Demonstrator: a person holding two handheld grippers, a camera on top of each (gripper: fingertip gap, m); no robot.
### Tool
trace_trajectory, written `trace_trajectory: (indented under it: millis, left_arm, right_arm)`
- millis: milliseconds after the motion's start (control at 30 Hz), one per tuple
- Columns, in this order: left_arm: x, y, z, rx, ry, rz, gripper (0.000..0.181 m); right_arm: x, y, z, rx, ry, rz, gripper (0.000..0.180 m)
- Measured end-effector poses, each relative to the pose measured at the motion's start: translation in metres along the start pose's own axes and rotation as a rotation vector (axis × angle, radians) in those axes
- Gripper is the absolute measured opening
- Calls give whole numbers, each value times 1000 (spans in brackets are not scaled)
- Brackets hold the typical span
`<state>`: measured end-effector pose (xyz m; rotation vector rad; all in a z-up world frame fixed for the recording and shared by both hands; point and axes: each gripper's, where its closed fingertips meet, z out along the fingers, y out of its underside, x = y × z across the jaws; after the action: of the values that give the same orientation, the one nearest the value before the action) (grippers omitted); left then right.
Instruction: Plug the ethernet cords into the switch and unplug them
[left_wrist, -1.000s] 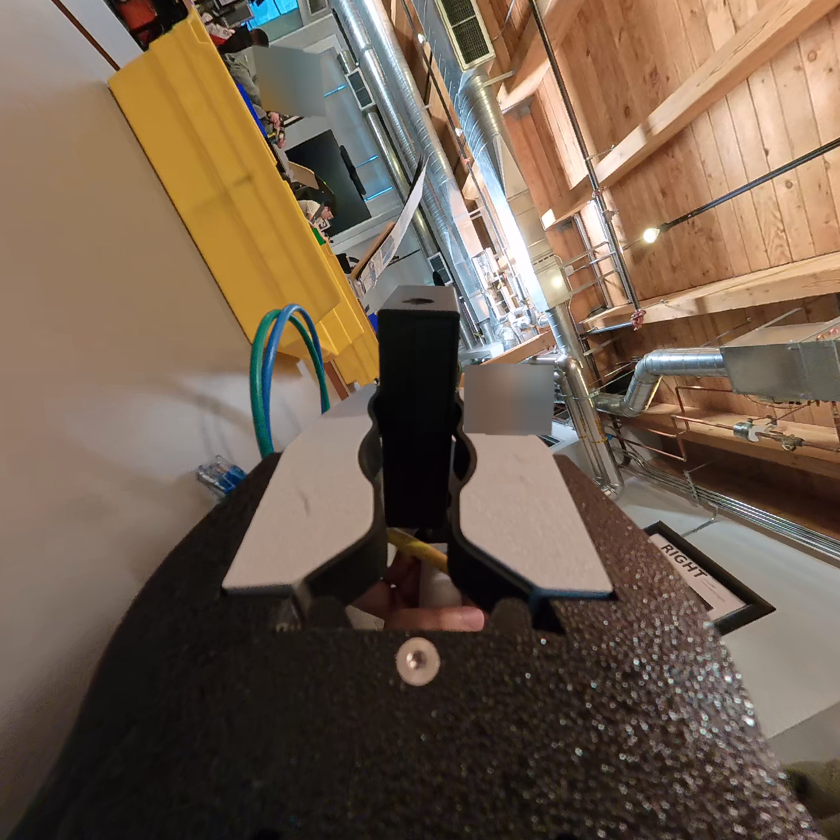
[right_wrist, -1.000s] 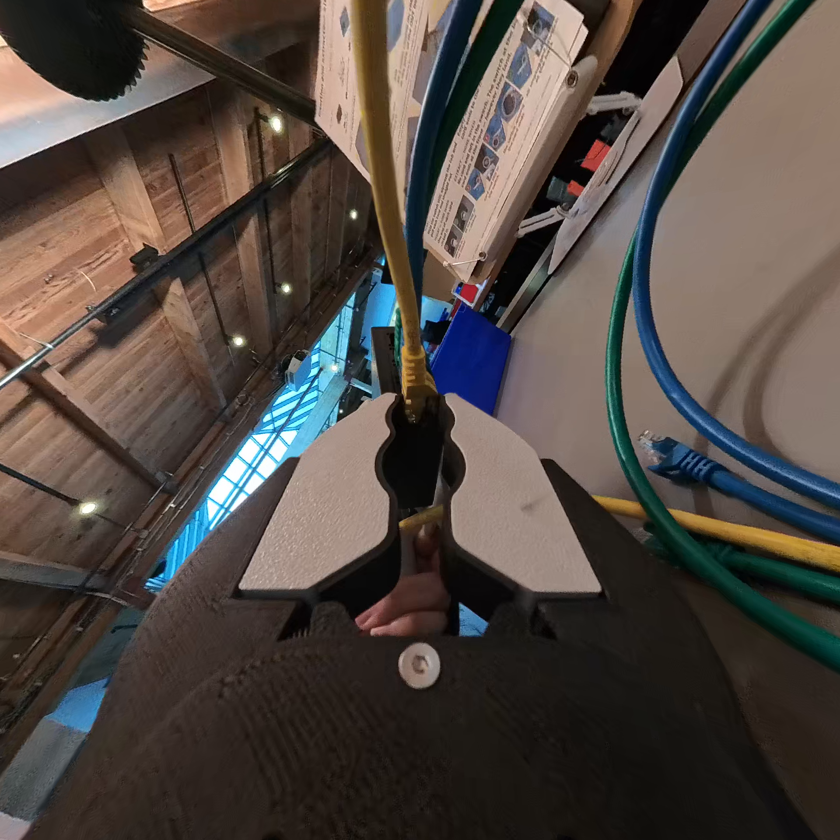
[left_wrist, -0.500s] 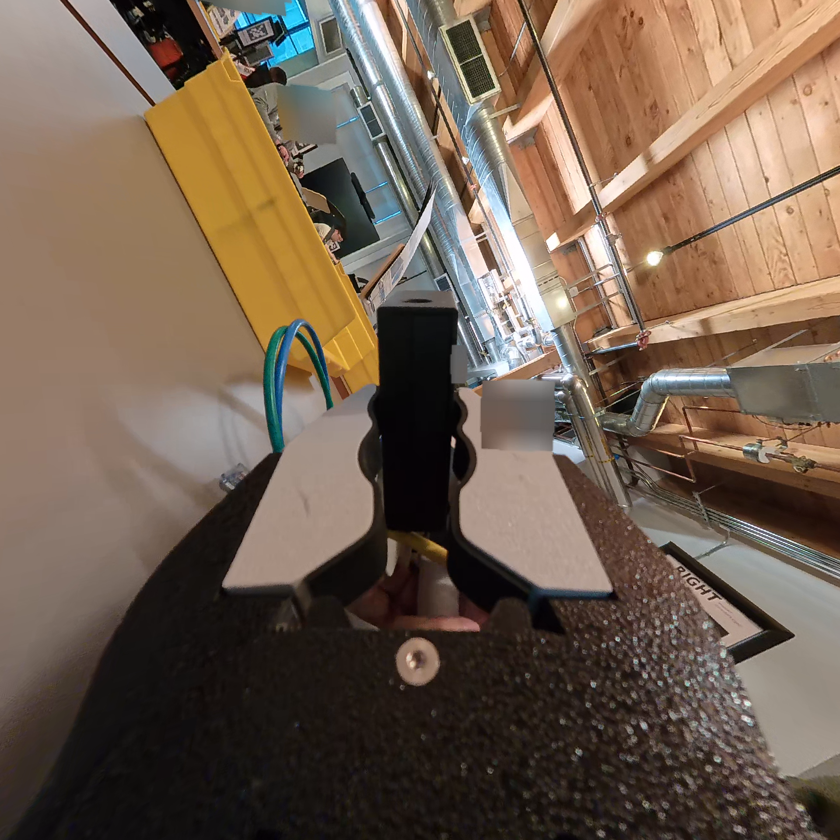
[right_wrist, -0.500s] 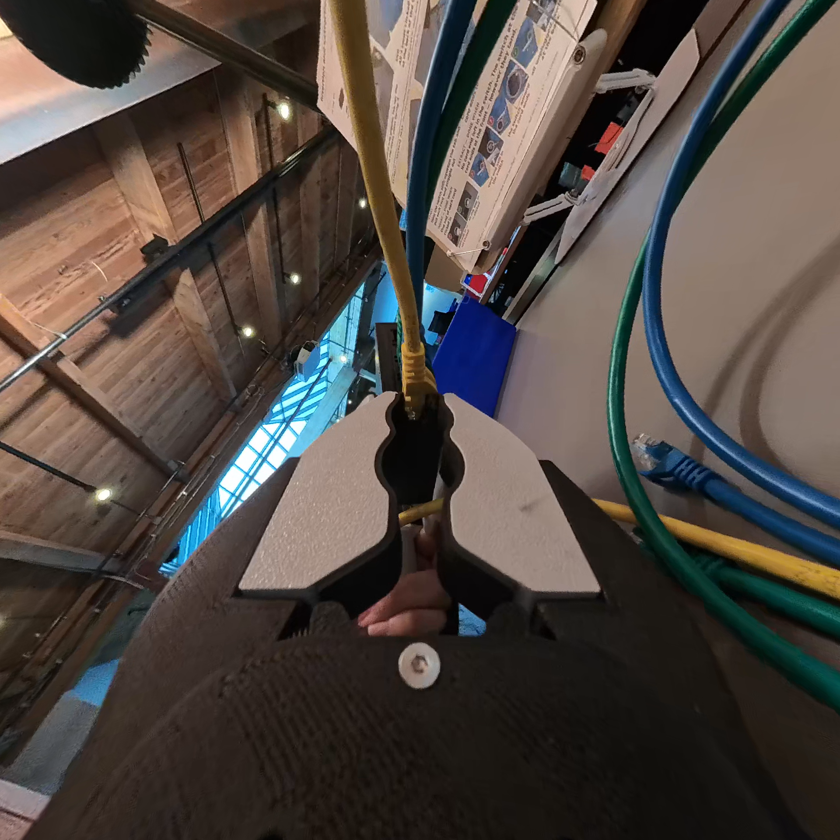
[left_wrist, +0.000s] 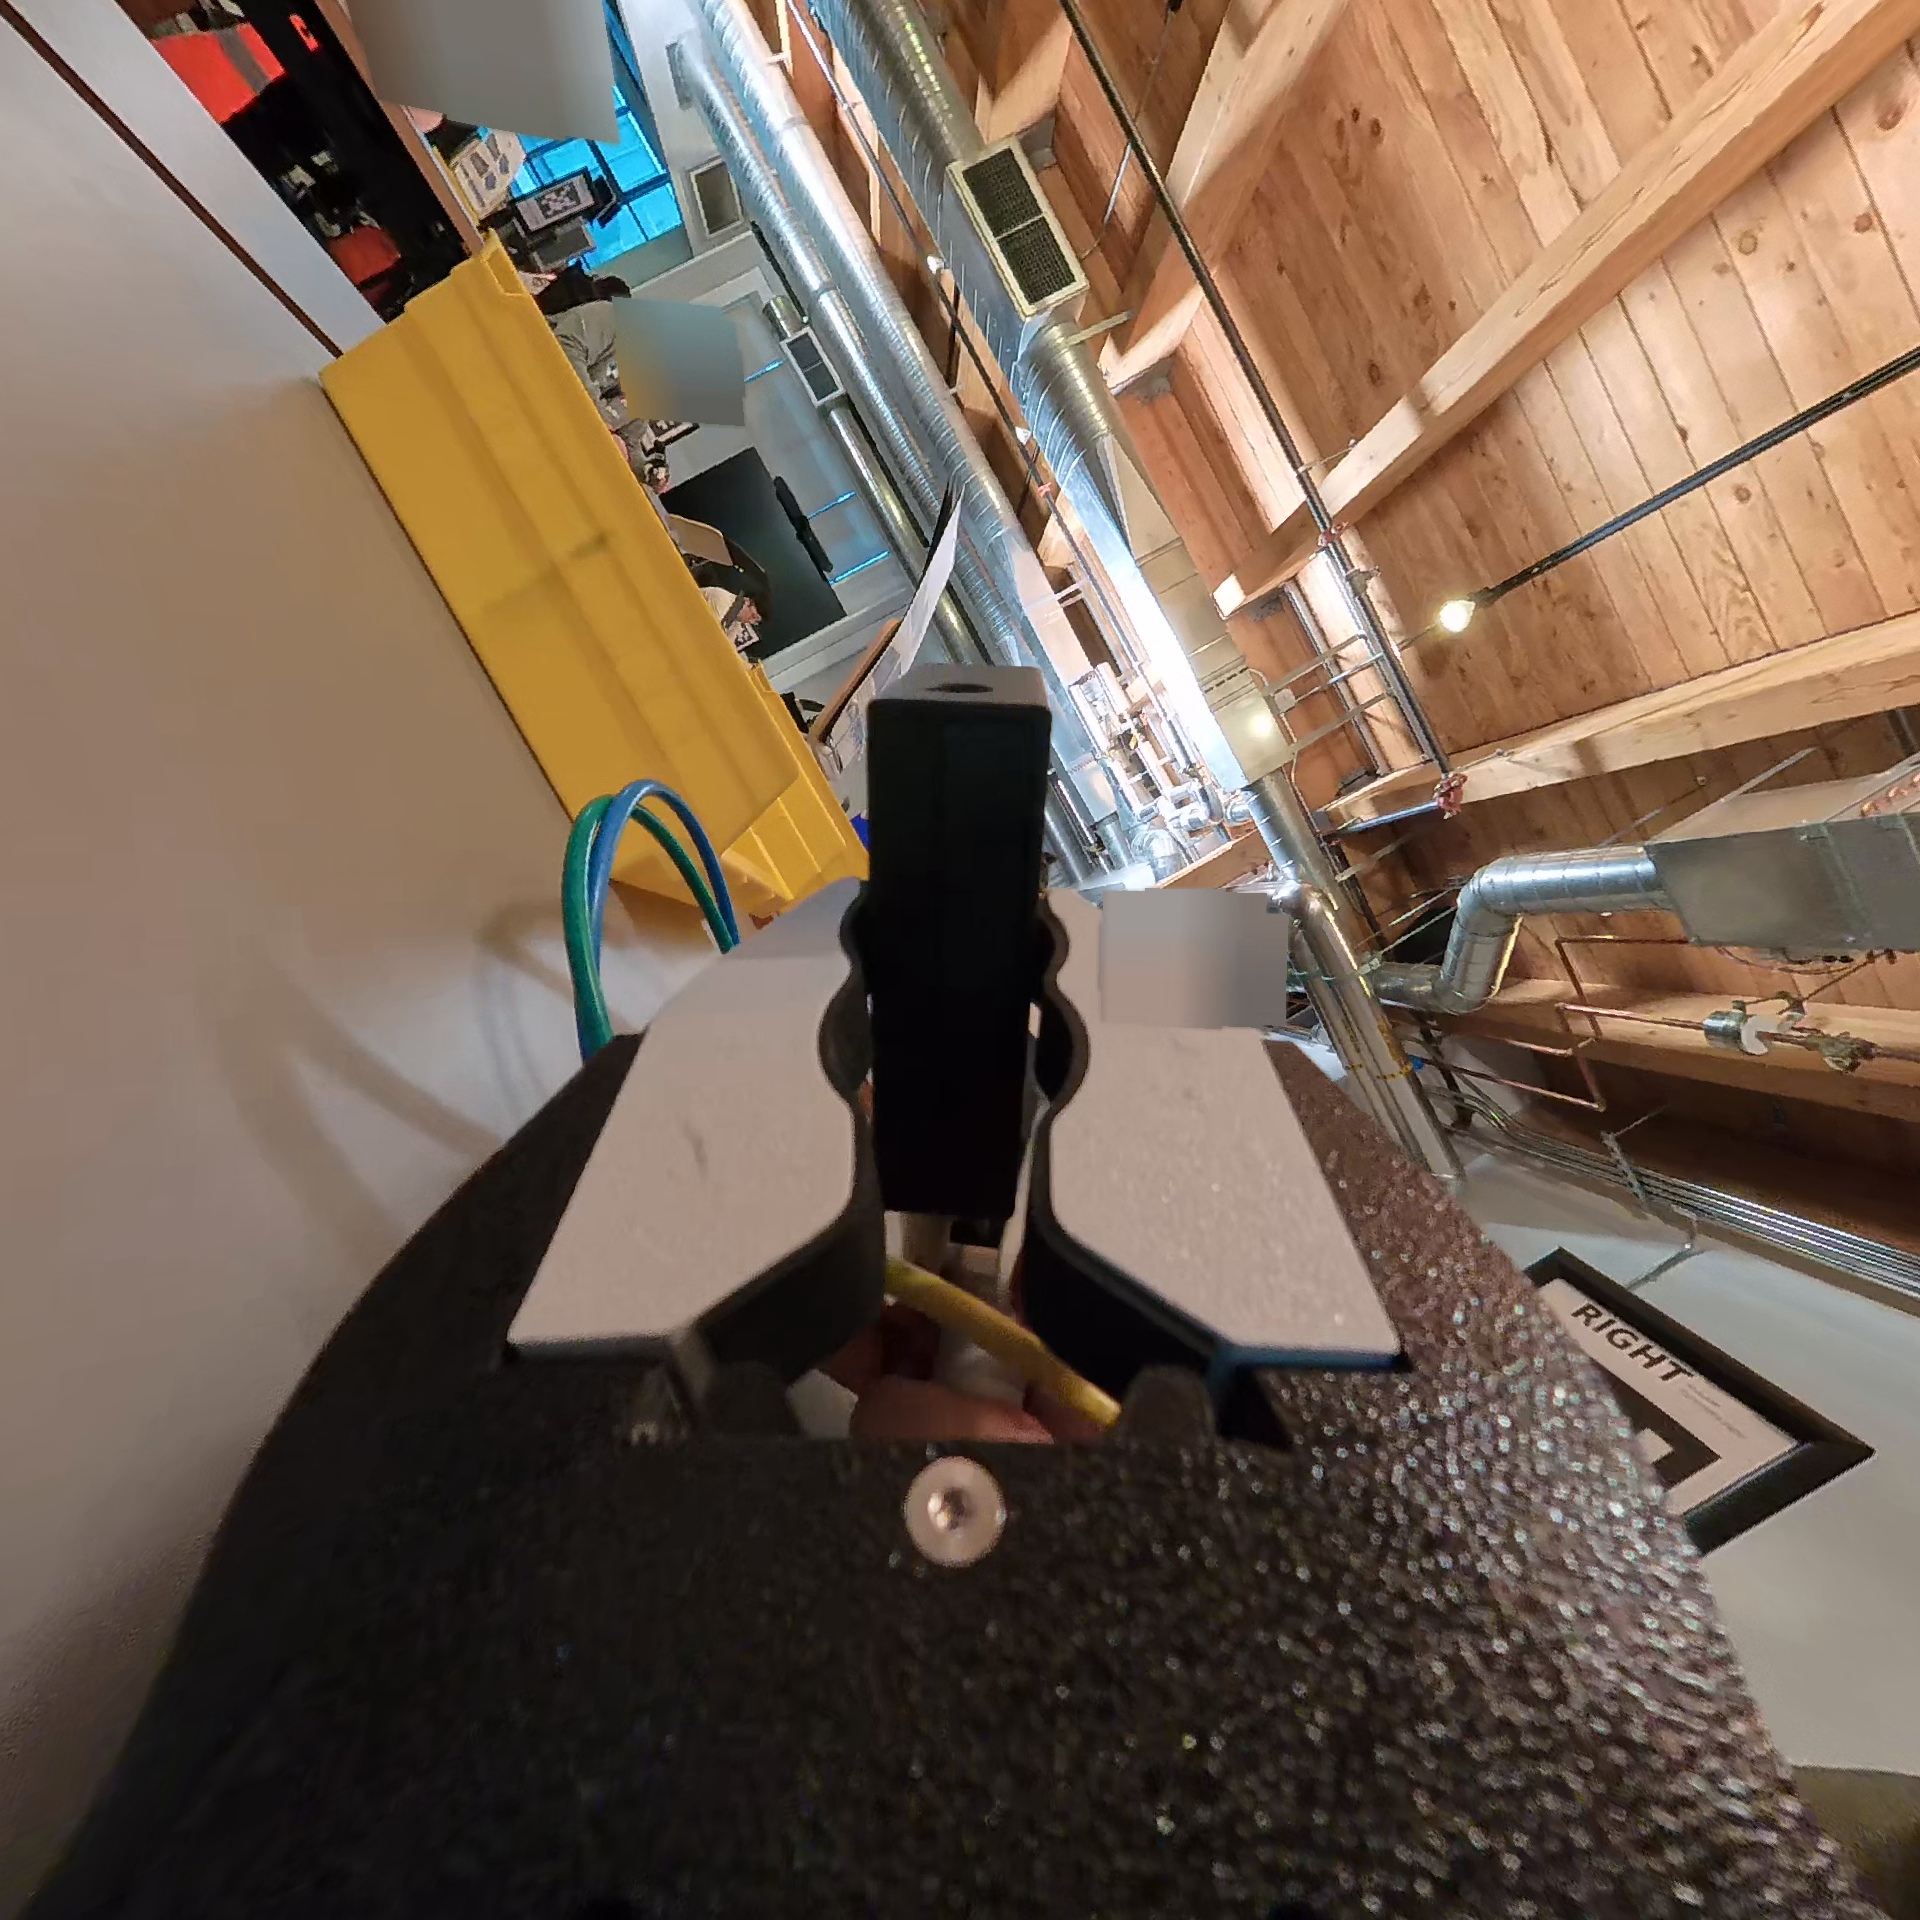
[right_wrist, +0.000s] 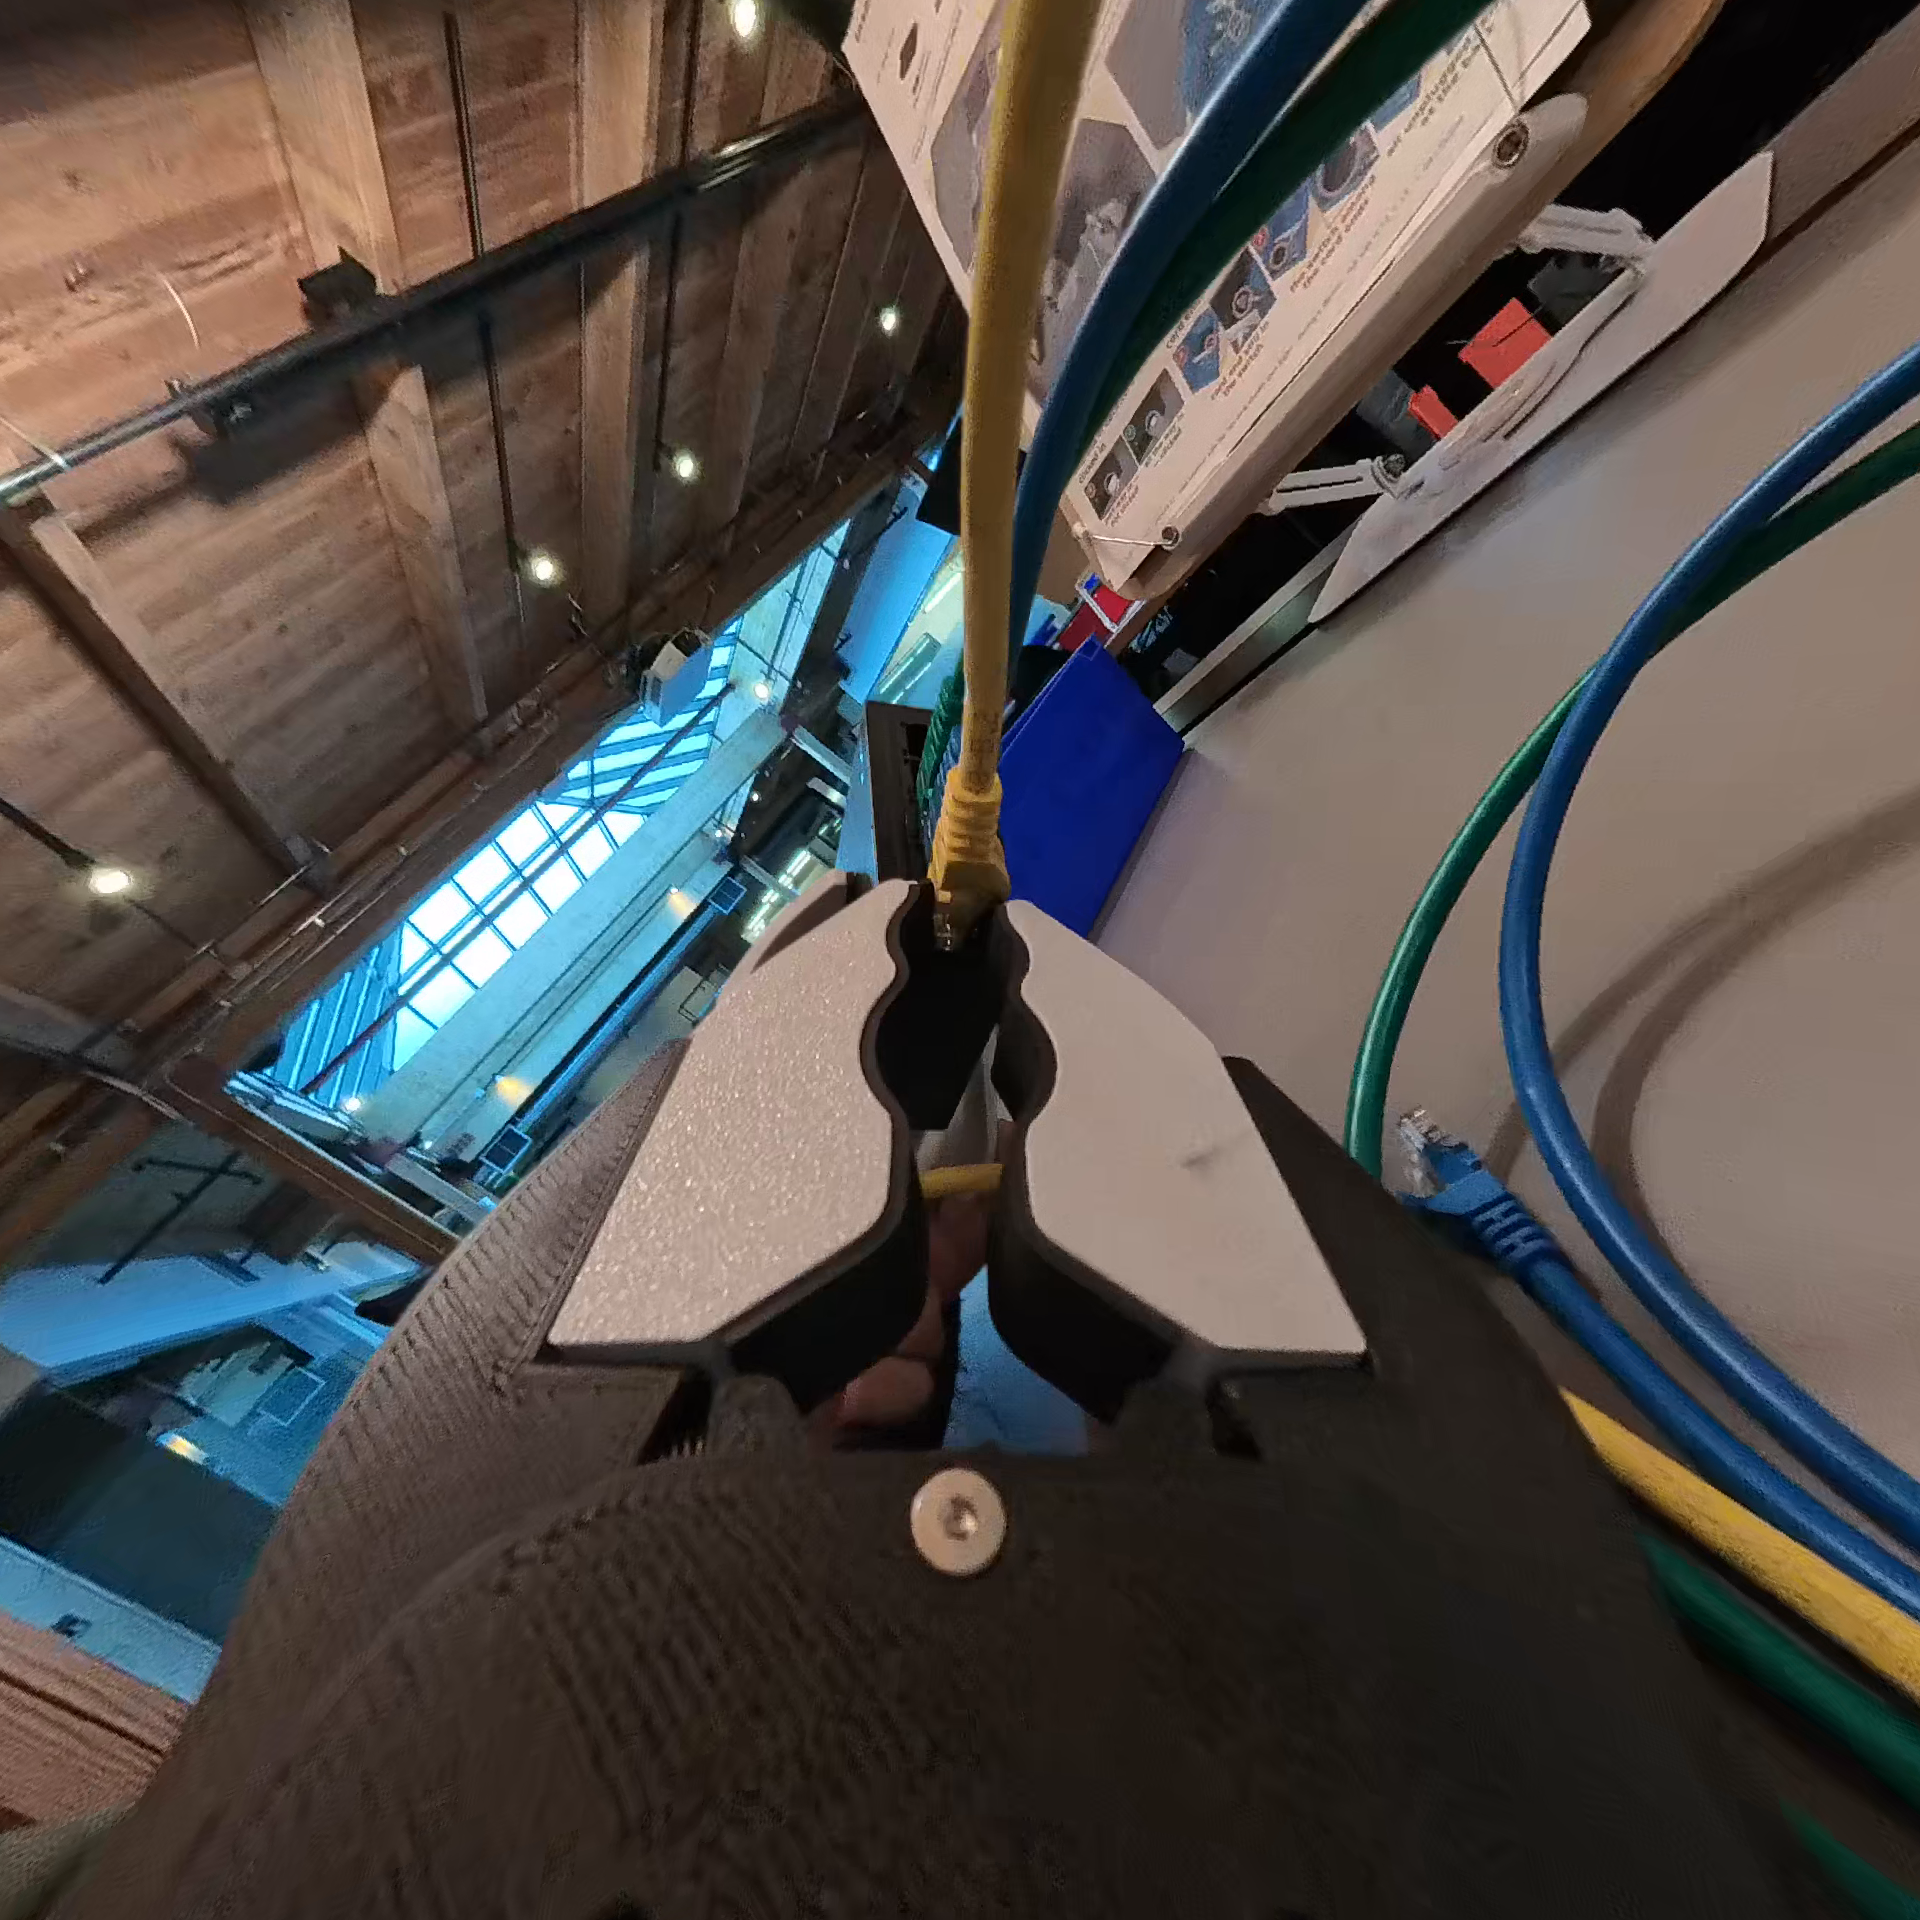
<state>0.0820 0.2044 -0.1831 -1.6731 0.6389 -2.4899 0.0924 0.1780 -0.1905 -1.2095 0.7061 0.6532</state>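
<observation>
My left gripper (left_wrist: 951, 914) is shut on a black box-shaped switch (left_wrist: 956, 935), which stands upright between the fingers and sticks out past their tips. A yellow cord (left_wrist: 997, 1340) crosses under it near a hand. My right gripper (right_wrist: 951, 904) is shut on the plug end of a yellow ethernet cord (right_wrist: 987, 520), which runs straight up out of the frame. A loose blue plug (right_wrist: 1455, 1184) lies on the table to the right, with blue (right_wrist: 1538, 935) and green (right_wrist: 1382, 997) cords looping around it. The same loops show in the left wrist view (left_wrist: 623, 883).
A beige table (left_wrist: 208, 935) fills the left of the left wrist view, with yellow bins (left_wrist: 540, 582) at its far edge and a framed sign (left_wrist: 1683, 1403) at right. The right wrist view shows a blue bin (right_wrist: 1081, 779), a printed sheet (right_wrist: 1247, 260) and more yellow cord (right_wrist: 1714, 1517).
My left gripper has swung with the switch, so the yellow bins slid right and the blue plug on the table went out of sight. My right gripper keeps the yellow plug and has shifted slightly.
</observation>
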Motion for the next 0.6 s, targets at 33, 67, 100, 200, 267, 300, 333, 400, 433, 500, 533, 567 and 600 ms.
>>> trace_trajectory:
  millis: [33,67,100,200,267,300,333,400,433,500,533,567,600]
  left_arm:
    - [0,0,0,-2,3,0,27]
    - [0,0,0,2,7,3,27]
    - [1,0,1,4,13,13,27]
    - [3,1,1,-5,14,66,27]
    - [5,2,2,-15,25,90,27]
    - [7,2,2,-20,39,95,26]
    - [8,2,2,-22,48,95,27]
    - [9,3,3,-34,73,58,26]
    - [9,5,4,-45,84,31,26]
    - [8,6,3,-54,75,46,26]
    - [6,1,0,-39,58,57,26]
    - [4,-8,-4,-18,47,53,26]
    - [2,-15,-8,-9,40,53,27]
  right_arm:
    - [0,0,0,-1,-6,3,12]
    - [0,0,0,1,-27,31,12]
    - [0,-1,0,10,-45,66,11]
    - [-1,-1,-2,6,-65,75,12]
    - [-3,-3,-1,-12,-68,32,12]
    - [-4,-5,-1,-14,-74,20,11]
    - [-5,-5,-1,-19,-80,17,12]
    - [-6,-9,-1,-9,-84,7,12]
    - [-5,-11,-2,-8,-84,7,11]
    - [-3,-14,-3,-2,-80,4,12]
    - [0,-25,-8,48,-68,4,10]
    - [2,-30,-13,28,-65,-28,11]
    - [6,-32,-16,-4,-33,-101,10]
